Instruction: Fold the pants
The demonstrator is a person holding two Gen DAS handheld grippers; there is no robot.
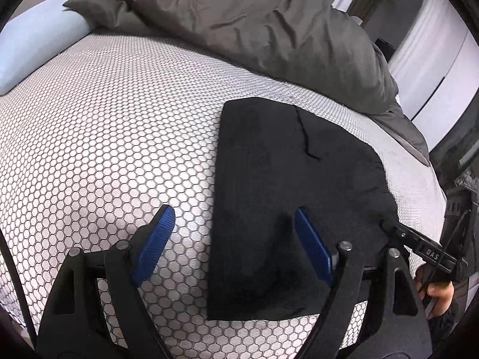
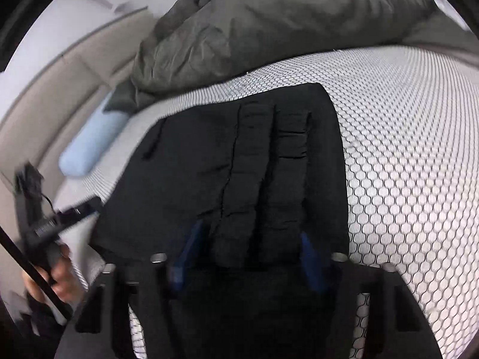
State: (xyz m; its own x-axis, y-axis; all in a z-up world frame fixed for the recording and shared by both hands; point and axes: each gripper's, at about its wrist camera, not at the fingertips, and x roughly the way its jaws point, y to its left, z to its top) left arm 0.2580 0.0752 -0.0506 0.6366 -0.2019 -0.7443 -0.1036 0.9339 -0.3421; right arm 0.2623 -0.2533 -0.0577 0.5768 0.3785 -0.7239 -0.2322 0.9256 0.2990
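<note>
1. Bed (image 1: pixel 104 137) with honeycomb-print sheet, filling most of both views.
2. Rumpled grey duvet (image 1: pixel 254 30) heaped at 12 o'clock in the left wrist view; pale blue pillow (image 1: pixel 27 56) at 10 o'clock.
3. Black pants (image 1: pixel 284 164), folded into a flat block, lying on the sheet at 3 to 5 o'clock of the left wrist view, centre of the right wrist view.
4. Left gripper (image 1: pixel 236 239) at 6 o'clock, jaws spread wide, nothing pinched; one blue pad over bare sheet, the other over the pants' near edge.
5. Right gripper (image 2: pixel 251 257) at 6 o'clock, jaws partly closed around ridged folds of pants; pressing contact impossible to tell through blur.
6. Hand (image 2: pixel 57 281) on a grip at 8 o'clock.
</note>
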